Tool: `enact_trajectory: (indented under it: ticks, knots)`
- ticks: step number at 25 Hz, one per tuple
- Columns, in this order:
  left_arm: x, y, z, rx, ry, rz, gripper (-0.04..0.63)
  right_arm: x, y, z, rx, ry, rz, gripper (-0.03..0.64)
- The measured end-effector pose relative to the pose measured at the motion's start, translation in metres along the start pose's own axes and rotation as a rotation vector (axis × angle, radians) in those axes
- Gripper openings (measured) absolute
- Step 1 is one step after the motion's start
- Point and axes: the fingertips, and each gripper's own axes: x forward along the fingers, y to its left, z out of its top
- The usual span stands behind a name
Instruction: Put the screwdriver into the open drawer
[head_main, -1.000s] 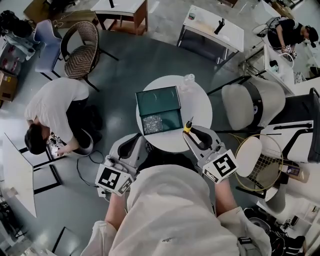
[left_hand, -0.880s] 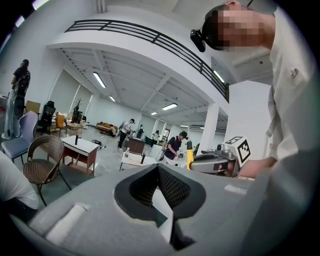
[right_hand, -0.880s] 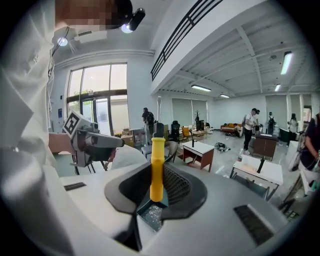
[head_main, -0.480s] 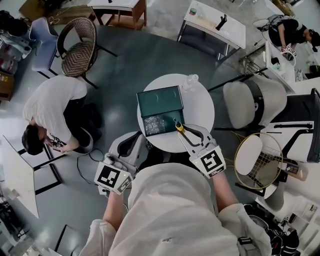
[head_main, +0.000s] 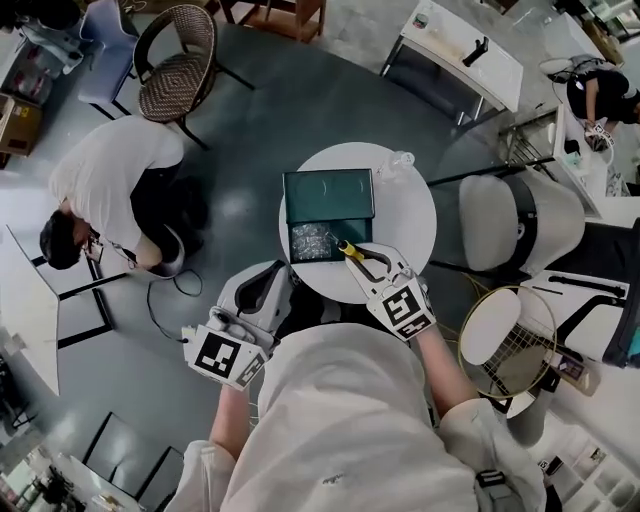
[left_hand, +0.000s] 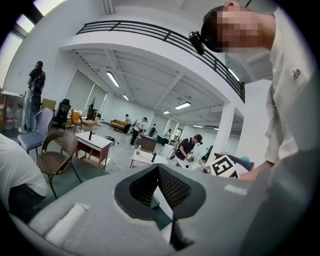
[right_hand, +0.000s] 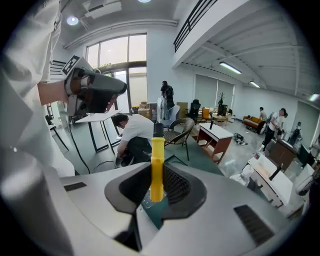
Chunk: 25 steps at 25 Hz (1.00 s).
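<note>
Yellow plastic marks the screwdriver (head_main: 346, 248): its handle stands upright between the pads of the right gripper (head_main: 353, 256), which are closed onto it from both sides, spread only as far as the handle is thick. In the right gripper view the screwdriver (right_hand: 157, 169) runs straight up through the middle of the right gripper (right_hand: 156, 186), with a black end pointing away from the camera and the yellow part reaching down into the gap. From the head view this gripper reaches over the near side of the round white table (head_main: 405, 225), and the screwdriver sits over the near right corner of the open drawer (head_main: 352, 232); whether it touches the drawer cannot be told. The drawer is pulled out toward the person from a dark green box (head_main: 328, 195) and holds a glittering heap in its left part. A clear bottle (head_main: 397, 163) stands on the table just beyond the box's right corner. The left gripper (head_main: 263, 287) hangs lower, off the table's near left edge and well apart from the drawer. In the left gripper view its pads meet at the tips, so the left gripper (left_hand: 159, 184) is closed with nothing in it. On the floor to the left, a person (head_main: 115, 185) in a white shirt crouches.
</note>
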Motion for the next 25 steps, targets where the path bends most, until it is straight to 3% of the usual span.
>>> enact_trajectory:
  ticks: [14,25]
  knots:
    - [-0.026,-0.019,-0.023,-0.083,-0.009,0.215,0.009,0.069,0.006,-0.088,-0.108,0.201,0.168,0.077]
    - [-0.031,-0.035,-0.042,-0.127,-0.014,0.299,0.011,0.111,0.012,-0.146,-0.149,0.377,0.224,0.077]
